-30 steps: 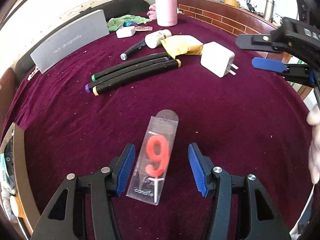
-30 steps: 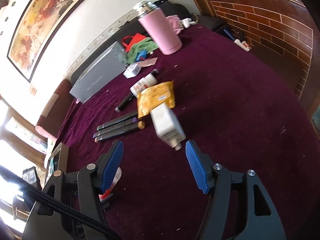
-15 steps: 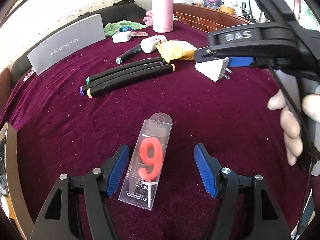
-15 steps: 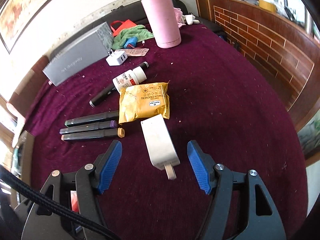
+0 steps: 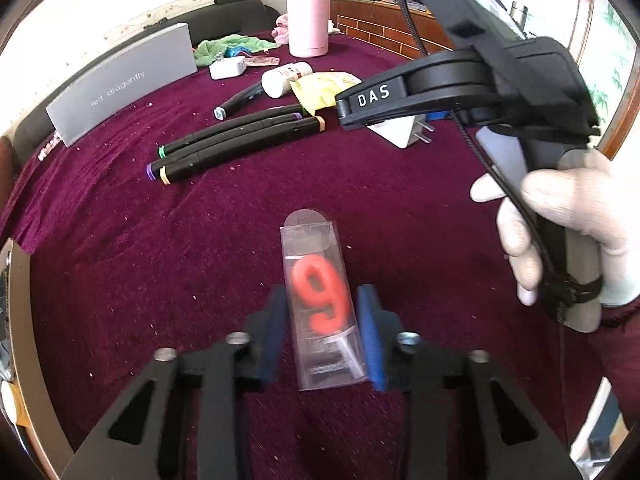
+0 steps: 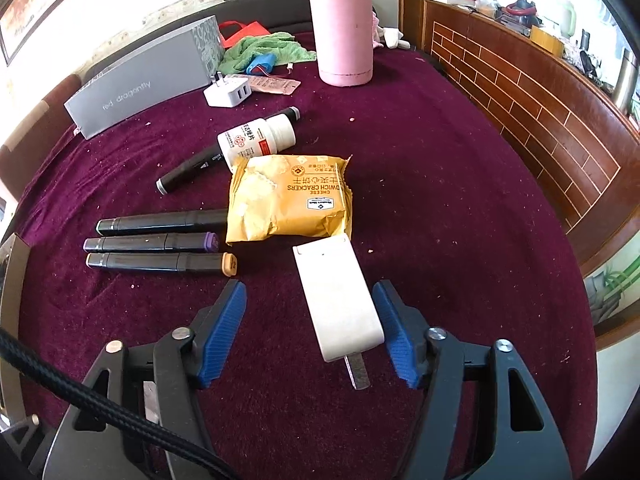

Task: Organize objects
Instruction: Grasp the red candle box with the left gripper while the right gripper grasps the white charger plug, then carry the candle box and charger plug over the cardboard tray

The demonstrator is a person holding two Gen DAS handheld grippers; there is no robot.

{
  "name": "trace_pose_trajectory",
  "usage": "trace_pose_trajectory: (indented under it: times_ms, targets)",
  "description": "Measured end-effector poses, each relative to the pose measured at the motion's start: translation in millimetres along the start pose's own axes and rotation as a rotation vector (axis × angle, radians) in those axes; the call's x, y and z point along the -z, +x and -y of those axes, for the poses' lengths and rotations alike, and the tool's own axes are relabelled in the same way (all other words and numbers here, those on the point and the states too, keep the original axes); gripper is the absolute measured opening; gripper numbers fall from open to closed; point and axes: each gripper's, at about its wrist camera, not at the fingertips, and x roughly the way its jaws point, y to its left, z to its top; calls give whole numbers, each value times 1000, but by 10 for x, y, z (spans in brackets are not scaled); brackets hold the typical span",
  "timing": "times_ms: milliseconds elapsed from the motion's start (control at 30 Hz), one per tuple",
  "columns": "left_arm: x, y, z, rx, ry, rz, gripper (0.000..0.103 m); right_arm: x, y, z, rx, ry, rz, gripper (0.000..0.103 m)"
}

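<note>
My left gripper [image 5: 323, 334] is shut on a clear packet holding a red number 9 candle [image 5: 320, 300], on the maroon cloth. My right gripper [image 6: 310, 332] is open, its jaws on either side of a white plug charger [image 6: 338, 300], the right pad close to it. That charger peeks out under the right gripper's body in the left wrist view [image 5: 404, 134]. Three black markers [image 6: 160, 242] lie side by side to the left, next to a yellow cracker packet [image 6: 290, 200].
A white pill bottle [image 6: 258, 140], a fourth marker [image 6: 188, 170], a second white charger [image 6: 228, 92], a grey box [image 6: 144, 80], a green cloth [image 6: 264, 54] and a pink flask [image 6: 344, 24] lie farther back. A brick-pattern wooden edge [image 6: 520, 92] runs along the right.
My left gripper has closed its jaws onto the candle packet. My right gripper has swung in and come down over the white charger, which now sits between its jaws.
</note>
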Motion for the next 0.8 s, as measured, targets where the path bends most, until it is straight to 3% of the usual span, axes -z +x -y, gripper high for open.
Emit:
trace_pose_trajectory:
  times_ms: [67, 133, 800]
  targets:
    - [17, -24, -35, 37, -28, -8, 23, 5, -4, -9, 2, -9, -7, 29]
    - [49, -53, -50, 43, -42, -7, 23, 23, -25, 5, -24, -8, -17, 21]
    - [419, -591, -125, 76, -111, 85, 23, 445, -560, -56, -96, 22, 3, 20]
